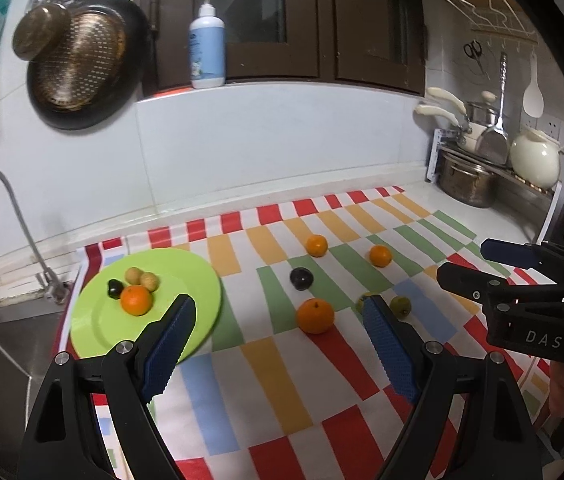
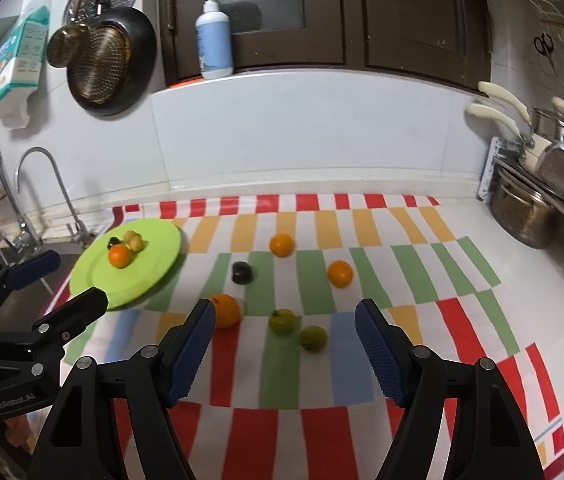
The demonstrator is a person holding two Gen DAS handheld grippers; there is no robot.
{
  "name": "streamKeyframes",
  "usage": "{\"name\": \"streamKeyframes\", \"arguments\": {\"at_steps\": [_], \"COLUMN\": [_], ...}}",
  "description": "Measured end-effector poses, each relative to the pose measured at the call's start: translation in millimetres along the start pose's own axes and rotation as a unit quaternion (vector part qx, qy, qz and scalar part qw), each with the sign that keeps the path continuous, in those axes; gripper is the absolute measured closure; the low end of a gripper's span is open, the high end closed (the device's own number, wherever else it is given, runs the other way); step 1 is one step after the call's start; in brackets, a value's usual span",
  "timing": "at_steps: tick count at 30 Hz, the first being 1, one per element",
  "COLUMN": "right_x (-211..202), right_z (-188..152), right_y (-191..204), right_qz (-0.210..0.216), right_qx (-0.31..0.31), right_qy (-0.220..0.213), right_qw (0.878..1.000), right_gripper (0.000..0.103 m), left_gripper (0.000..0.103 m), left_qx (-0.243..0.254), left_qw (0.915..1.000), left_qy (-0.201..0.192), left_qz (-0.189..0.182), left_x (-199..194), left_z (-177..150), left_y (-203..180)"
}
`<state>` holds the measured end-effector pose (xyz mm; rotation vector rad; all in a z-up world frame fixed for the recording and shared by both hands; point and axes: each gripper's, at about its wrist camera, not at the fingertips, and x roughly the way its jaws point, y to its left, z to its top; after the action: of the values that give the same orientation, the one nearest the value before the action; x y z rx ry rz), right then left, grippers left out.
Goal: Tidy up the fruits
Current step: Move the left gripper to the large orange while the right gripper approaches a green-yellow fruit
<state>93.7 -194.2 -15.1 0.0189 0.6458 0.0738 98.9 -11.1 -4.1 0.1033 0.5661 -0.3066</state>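
Observation:
A green plate (image 1: 202, 280) at the cloth's left end holds an orange (image 1: 136, 300), two small tan fruits (image 1: 142, 278) and a dark fruit (image 1: 114, 289). Loose on the striped cloth lie three oranges (image 2: 282, 245) (image 2: 340, 274) (image 2: 226, 311), a dark plum (image 2: 242, 273) and two green fruits (image 2: 282, 321) (image 2: 313, 338). My left gripper (image 1: 278, 304) hovers open, short of the near orange (image 1: 315, 315), between the plate and the loose fruit. My right gripper (image 2: 285, 306) hovers open, short of the green fruits. Neither holds anything. Each gripper shows at the edge of the other's view.
A sink with a tall faucet (image 1: 10, 216) lies left of the plate. Steel pots and a white kettle (image 1: 533, 158) crowd a rack at the back right. A soap bottle (image 1: 206, 46) stands on the ledge, and pans (image 1: 82, 64) hang on the wall.

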Motion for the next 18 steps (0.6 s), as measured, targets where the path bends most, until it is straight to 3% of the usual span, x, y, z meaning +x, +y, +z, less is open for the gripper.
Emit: {"name": "streamKeyframes", "arguments": {"at_steps": [9, 18], "right_x": [22, 47], "right_z": [-10, -19], "right_y": [-13, -16], "right_qz": [-0.016, -0.04], "right_qx": [0.003, -0.002], "right_qy": [0.024, 0.034], "right_qw": [1.0, 0.999], "right_gripper": [0.03, 0.033], "left_gripper": [0.018, 0.023], "left_qx": [0.022, 0.028], "left_qw": [0.9995, 0.9974], "left_qy": [0.009, 0.053], "left_qz": [-0.018, -0.039], "left_x": [31, 72], "left_z": [-5, -12], "left_y": [-10, -10]}}
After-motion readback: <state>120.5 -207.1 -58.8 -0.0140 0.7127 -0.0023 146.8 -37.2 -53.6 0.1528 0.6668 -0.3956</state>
